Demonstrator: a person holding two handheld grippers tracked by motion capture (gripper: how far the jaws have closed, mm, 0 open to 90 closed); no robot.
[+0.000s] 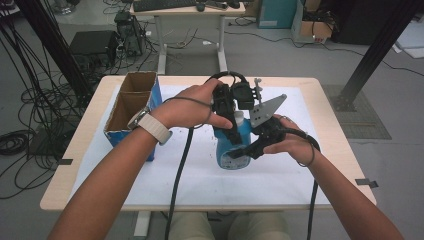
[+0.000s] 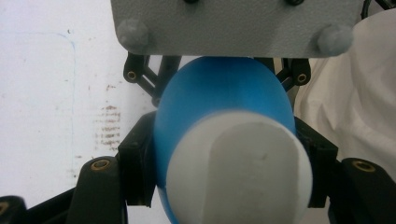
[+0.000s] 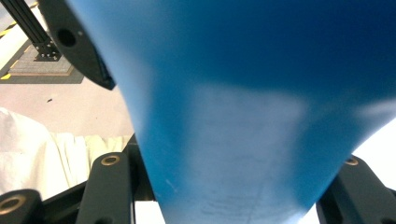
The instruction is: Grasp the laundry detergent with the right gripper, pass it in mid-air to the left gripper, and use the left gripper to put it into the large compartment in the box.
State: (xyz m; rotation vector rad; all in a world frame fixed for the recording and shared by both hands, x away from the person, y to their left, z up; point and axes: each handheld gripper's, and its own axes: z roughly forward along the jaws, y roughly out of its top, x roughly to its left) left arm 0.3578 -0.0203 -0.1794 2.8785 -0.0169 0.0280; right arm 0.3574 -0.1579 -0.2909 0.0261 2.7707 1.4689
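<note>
Blue bottle (image 1: 235, 145), white cap (image 2: 238, 172)

The blue bottle (image 2: 219, 98) looked like smooth plastic with a soft sheen, its white cap (image 2: 238, 172) matt. Each hand-held gripper (image 1: 227, 107) was of dull black plastic with brass-coloured pins, under a flat grey matt plate (image 2: 233, 25). The box (image 1: 131, 107) was rough brown cardboard. A white matt sheet (image 1: 200, 175), scuffed in places, covered the pale wood bench (image 1: 75, 150).
</note>
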